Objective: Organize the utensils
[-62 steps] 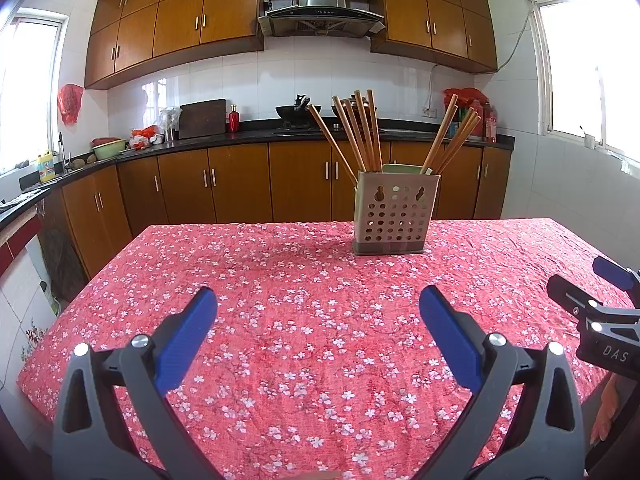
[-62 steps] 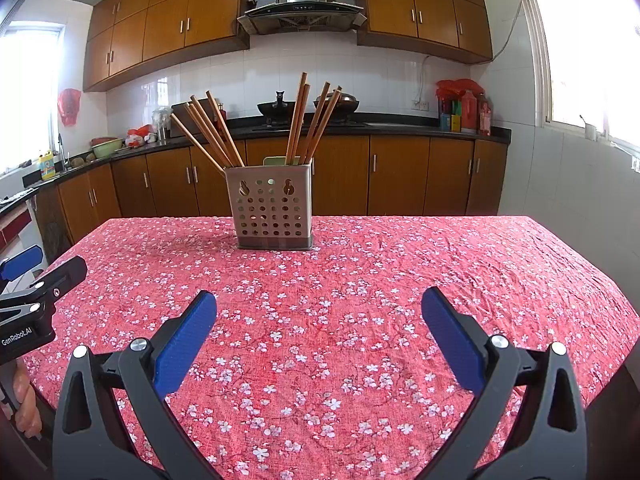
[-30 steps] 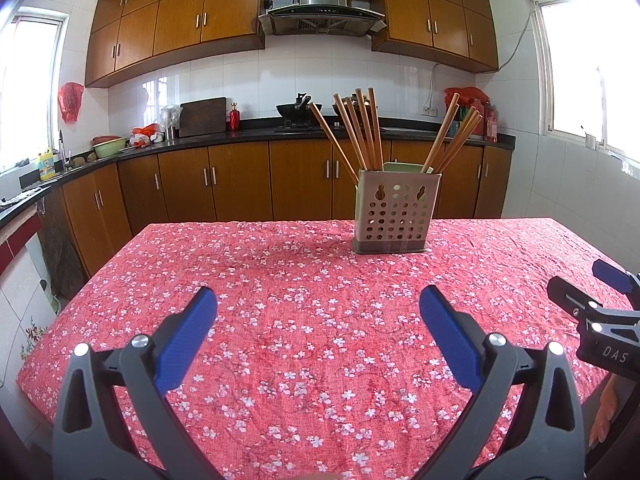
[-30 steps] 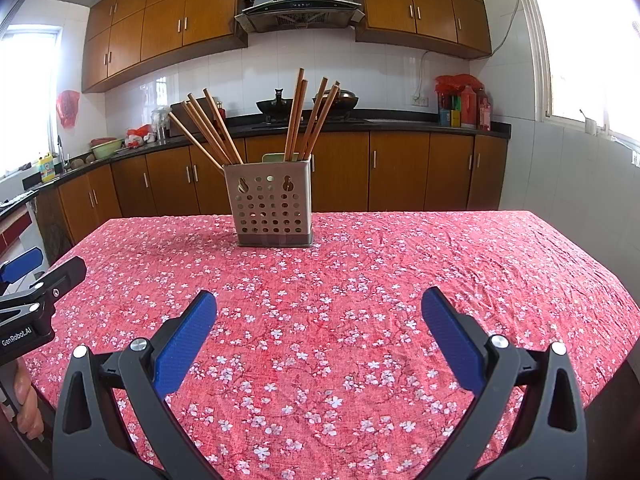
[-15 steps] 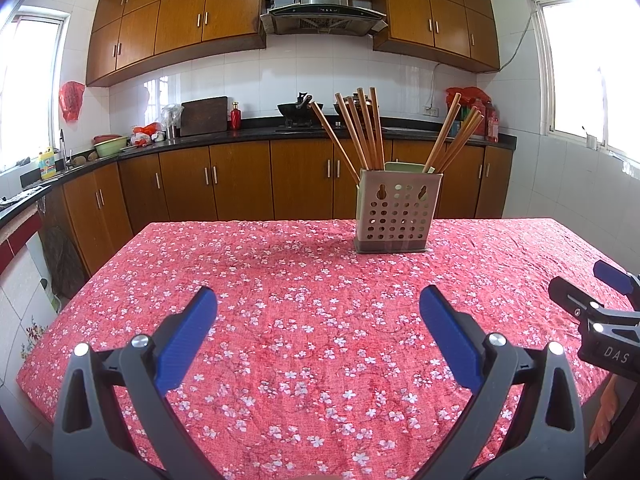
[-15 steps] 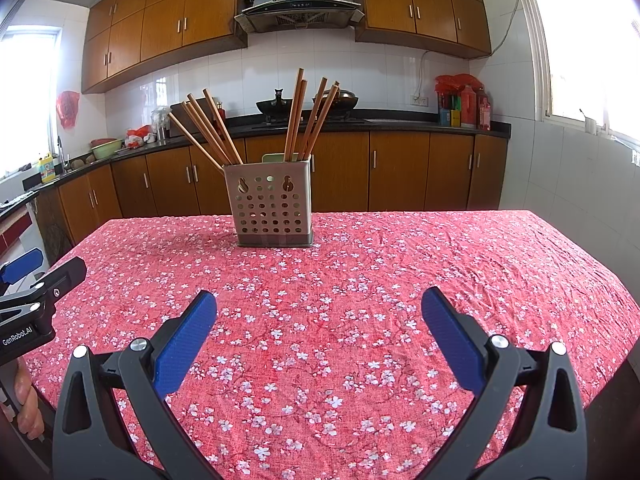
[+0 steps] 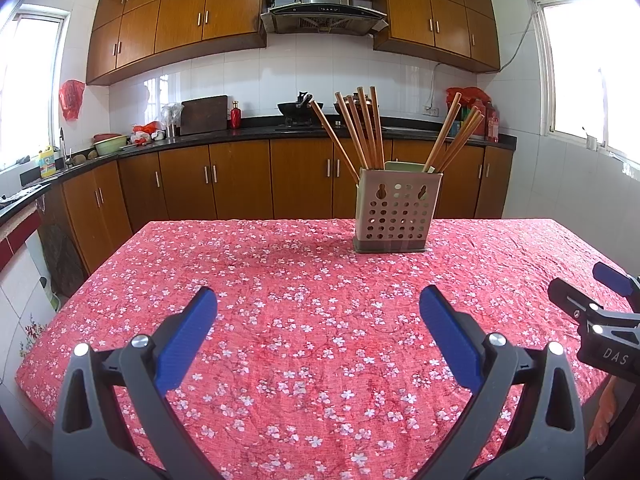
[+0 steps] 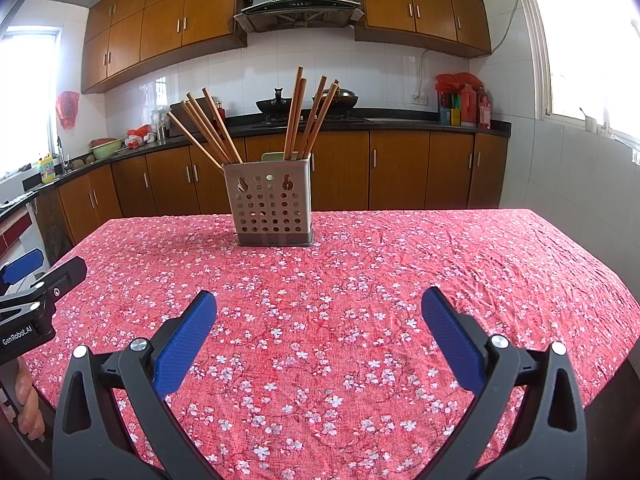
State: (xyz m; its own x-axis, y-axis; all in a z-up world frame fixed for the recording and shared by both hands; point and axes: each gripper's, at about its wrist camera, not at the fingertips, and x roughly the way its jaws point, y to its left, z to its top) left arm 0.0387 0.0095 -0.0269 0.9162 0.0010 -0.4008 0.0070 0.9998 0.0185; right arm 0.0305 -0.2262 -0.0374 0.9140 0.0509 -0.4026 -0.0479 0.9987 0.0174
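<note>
A perforated metal utensil holder (image 7: 394,211) (image 8: 271,203) stands upright toward the far side of the table. Several wooden chopsticks (image 7: 357,128) (image 8: 208,126) fan out of its left compartment, and more chopsticks (image 7: 456,140) (image 8: 310,114) lean out of the right one. My left gripper (image 7: 318,304) hovers open above the near part of the table, well short of the holder, with nothing between its blue pads. My right gripper (image 8: 319,304) is likewise open and empty. Each gripper shows at the edge of the other's view.
A red flowered tablecloth (image 7: 304,280) (image 8: 400,264) covers the table. Brown kitchen cabinets (image 7: 240,178), a dark counter with pots and bottles, and a range hood (image 7: 324,6) lie behind. A person's fingers (image 8: 28,404) hold the left gripper's handle.
Both views have shifted only slightly. The holder and chopsticks stand where they were, and both grippers stay open and empty.
</note>
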